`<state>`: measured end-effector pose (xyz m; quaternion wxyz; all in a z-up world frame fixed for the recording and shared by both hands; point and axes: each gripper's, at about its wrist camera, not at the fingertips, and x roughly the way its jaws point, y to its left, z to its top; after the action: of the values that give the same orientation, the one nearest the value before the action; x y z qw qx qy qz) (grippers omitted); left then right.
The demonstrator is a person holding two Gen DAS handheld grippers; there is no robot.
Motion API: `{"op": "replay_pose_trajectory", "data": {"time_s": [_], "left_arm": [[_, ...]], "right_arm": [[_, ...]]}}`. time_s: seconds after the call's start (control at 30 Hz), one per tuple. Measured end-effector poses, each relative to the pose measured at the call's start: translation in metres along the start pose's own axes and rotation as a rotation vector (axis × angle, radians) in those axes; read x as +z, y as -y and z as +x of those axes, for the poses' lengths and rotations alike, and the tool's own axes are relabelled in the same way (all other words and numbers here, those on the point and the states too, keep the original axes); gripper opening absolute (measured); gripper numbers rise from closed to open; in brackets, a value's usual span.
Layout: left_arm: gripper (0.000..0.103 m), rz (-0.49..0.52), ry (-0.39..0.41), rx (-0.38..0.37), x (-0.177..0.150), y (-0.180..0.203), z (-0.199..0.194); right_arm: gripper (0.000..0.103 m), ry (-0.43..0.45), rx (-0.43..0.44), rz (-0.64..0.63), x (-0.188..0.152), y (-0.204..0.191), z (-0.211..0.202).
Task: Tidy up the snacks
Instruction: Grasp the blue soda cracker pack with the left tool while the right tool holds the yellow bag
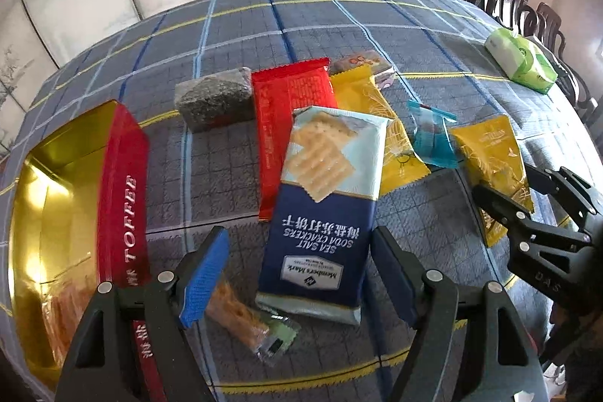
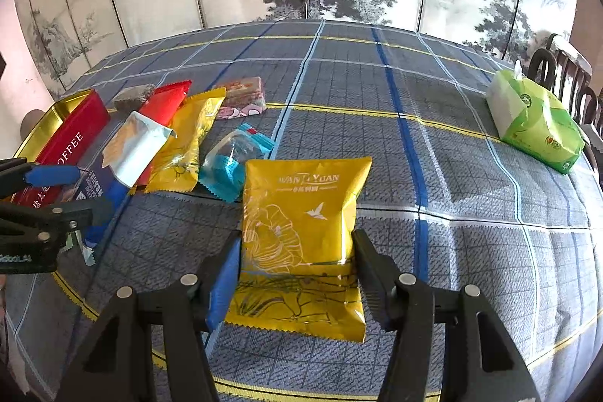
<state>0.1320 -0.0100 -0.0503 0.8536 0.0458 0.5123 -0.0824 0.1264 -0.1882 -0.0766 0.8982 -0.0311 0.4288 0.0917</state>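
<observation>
A blue and white soda cracker pack (image 1: 320,210) lies on the plaid tablecloth between the open fingers of my left gripper (image 1: 299,247). A red and gold toffee tin (image 1: 75,213) stands open at the left, with an orange snack inside. My right gripper (image 2: 296,251) is open, its fingers on either side of a yellow pack (image 2: 301,232) lying flat; it also shows in the left wrist view (image 1: 490,168). Behind lie a red pack (image 1: 290,123), a second yellow pack (image 1: 377,123), a blue wrapper (image 1: 429,138) and a dark block (image 1: 215,100).
A small orange cracker packet (image 1: 241,319) lies under my left gripper's left finger. A pink-wrapped snack (image 2: 243,97) lies at the back. A green tissue pack (image 2: 535,123) sits at the far right by dark wooden chairs (image 2: 565,78). A painted folding screen stands behind the table.
</observation>
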Motion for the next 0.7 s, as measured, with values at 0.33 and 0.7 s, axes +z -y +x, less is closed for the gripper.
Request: {"op": "replay_pose_trajectory", "data": {"time_s": [0.33,0.7], "left_arm": [[0.048,-0.025,-0.016,-0.03,0.0,-0.001,0.009],[0.046,-0.046,0.001,-0.033,-0.004,-0.007,-0.007]], "right_arm": [[0.058,0.002,-0.006,-0.003,0.0,-0.001,0.0],[0.06,-0.012,-0.024,-0.014,0.002,-0.003,0.002]]}}
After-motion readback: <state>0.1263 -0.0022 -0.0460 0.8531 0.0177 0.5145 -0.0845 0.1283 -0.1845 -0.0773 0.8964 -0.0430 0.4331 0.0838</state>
